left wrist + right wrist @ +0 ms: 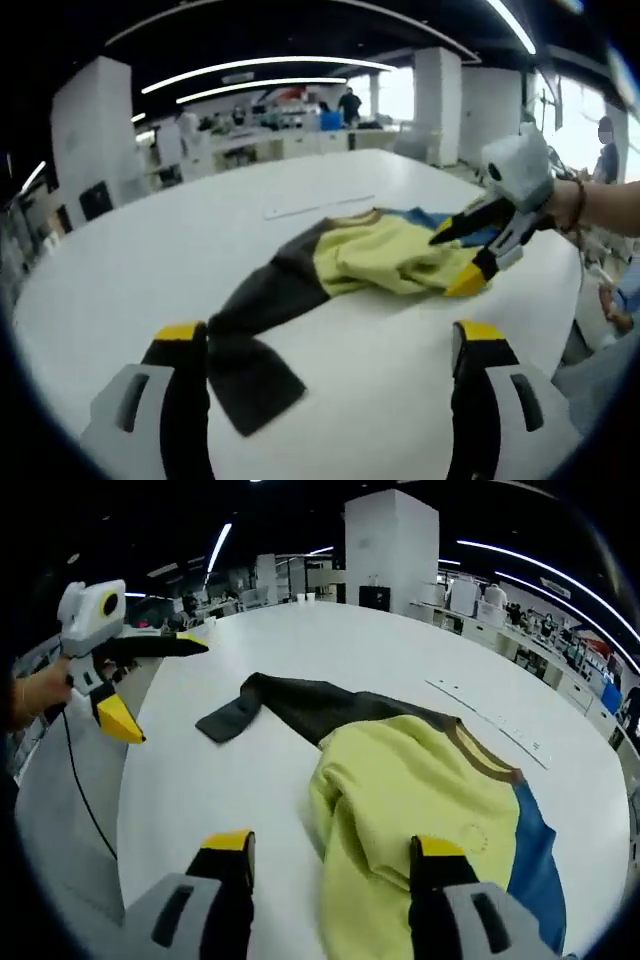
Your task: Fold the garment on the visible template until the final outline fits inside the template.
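Note:
A garment with a crumpled yellow body (380,260) (400,780), a long dark grey sleeve (260,300) (300,705) and a blue part (540,870) lies on the white round table (150,250) (380,650). My left gripper (330,335) (157,680) is open, held near the table's edge, with the sleeve's cuff just ahead of its left jaw. My right gripper (334,845) (455,260) is open over the yellow body's edge, its right jaw above the fabric. A thin pale strip (320,207) (490,720) lies on the table beyond the garment.
A hand (590,200) holds the right gripper, and a cable (80,800) hangs from the left one. White pillars (390,550), desks and people stand far behind the table. The table's rim (130,810) curves close by.

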A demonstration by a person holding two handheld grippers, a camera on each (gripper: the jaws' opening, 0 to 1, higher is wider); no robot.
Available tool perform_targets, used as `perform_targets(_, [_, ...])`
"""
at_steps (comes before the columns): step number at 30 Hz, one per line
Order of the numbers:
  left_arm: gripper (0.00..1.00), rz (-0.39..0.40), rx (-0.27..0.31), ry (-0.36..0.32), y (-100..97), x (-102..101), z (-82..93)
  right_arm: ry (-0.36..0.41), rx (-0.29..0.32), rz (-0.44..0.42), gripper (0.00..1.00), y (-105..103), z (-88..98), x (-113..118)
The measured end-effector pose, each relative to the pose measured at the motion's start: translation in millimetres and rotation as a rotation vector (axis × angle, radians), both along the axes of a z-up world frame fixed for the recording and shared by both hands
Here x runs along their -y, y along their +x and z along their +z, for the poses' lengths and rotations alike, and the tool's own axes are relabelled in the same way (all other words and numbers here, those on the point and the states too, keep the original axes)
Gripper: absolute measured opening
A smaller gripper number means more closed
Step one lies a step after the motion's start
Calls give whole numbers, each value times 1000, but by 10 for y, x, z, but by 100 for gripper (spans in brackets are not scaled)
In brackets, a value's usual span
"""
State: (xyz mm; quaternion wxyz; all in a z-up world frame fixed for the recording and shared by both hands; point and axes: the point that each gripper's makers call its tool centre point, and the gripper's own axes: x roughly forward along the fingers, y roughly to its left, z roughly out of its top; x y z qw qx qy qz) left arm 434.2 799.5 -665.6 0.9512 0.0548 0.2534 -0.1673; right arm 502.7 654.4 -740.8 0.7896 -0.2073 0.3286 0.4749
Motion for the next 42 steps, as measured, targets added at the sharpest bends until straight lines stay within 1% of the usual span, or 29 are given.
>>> perform_targets(3, [97, 0, -11, -15, -33, 48, 7, -45, 18, 6, 53, 33, -113, -46])
perform_targets(5, [97, -1, -15, -15, -55, 99, 18, -79, 47, 1, 50, 83, -201, -66])
perform_targets(7, [97, -6, -23, -14, -73, 90, -28, -101, 77, 7, 46, 118, -234, -91])
perform_targets(8, [97, -4, -26, -15, -82, 95, -38, -131, 101, -6, 42, 158, -249, -68])
perform_targets(9, [95, -8, -28, -14, -93, 107, -54, -152, 124, 1, 39, 182, -259, -61])
perform_targets(10, [93, -12, -27, -11, -101, 123, -67, -160, 137, 13, 37, 189, -266, -69])
perform_targets(12, [90, -7, -47, 11, -118, 90, -148, -181, 148, 11, 30, 219, -302, -63])
perform_targets(15, [90, 2, -60, 3, -133, 85, -227, -187, 149, 14, 25, 251, -336, -57])
perform_targets(16, [90, 1, -65, -1, -138, 92, -245, -179, 160, 15, 23, 274, -322, -72])
perform_targets(17, [89, 3, -71, -4, -140, 94, -272, -196, 151, 11, 19, 273, -320, -39])
perform_targets(19, [89, -3, -78, -2, -140, 108, -301, -179, 139, 10, 14, 291, -270, -42])
perform_targets(21, [87, -10, -83, 1, -132, 132, -313, -122, 88, -24, 6, 320, -218, -56])
perform_targets(22, [87, -14, -83, -2, -126, 138, -317, -80, 44, -52, 5, 337, -166, -66])
perform_targets(23, [86, -15, -86, -7, -115, 146, -327, -64, 22, -61, 4, 348, -143, -60])
perform_targets(26, [84, -17, -90, -11, -86, 165, -346, -11, -34, -92, 2, 415, -87, -30])
perform_targets(29, [82, -23, -86, -21, -62, 173, -368, 22, -61, -126, 2, 501, -18, 10])
perform_targets(30, [80, -26, -91, -26, -54, 170, -385, 40, -81, -146, 2, 539, 9, 21])
perform_targets(31, [78, -31, -92, -28, -51, 178, -390, 48, -89, -152, 2, 565, 27, 28])
perform_targets(32, [77, -35, -93, -30, -47, 185, -396, 69, -97, -175, 2, 588, 76, 39])
perform_targets(33, [74, -36, -95, -31, -39, 194, -401, 78, -96, -185, 2, 605, 106, 50])
perform_targets(35, [73, -38, -96, -33, -21, 215, -409, 81, -94, -188, 2, 677, 141, 82])
perform_targets(36, [71, -39, -94, -36, -10, 226, -415, 87, -103, -198, 2, 705, 147, 91])
perform_targets(39, [68, -42, -95, -47, 24, 268, -433, 145, -168, -257, 2, 763, 201, 114])
perform_targets(42, [64, -55, -102, -57, 45, 332, -459, 185, -201, -282, 2, 837, 228, 138])
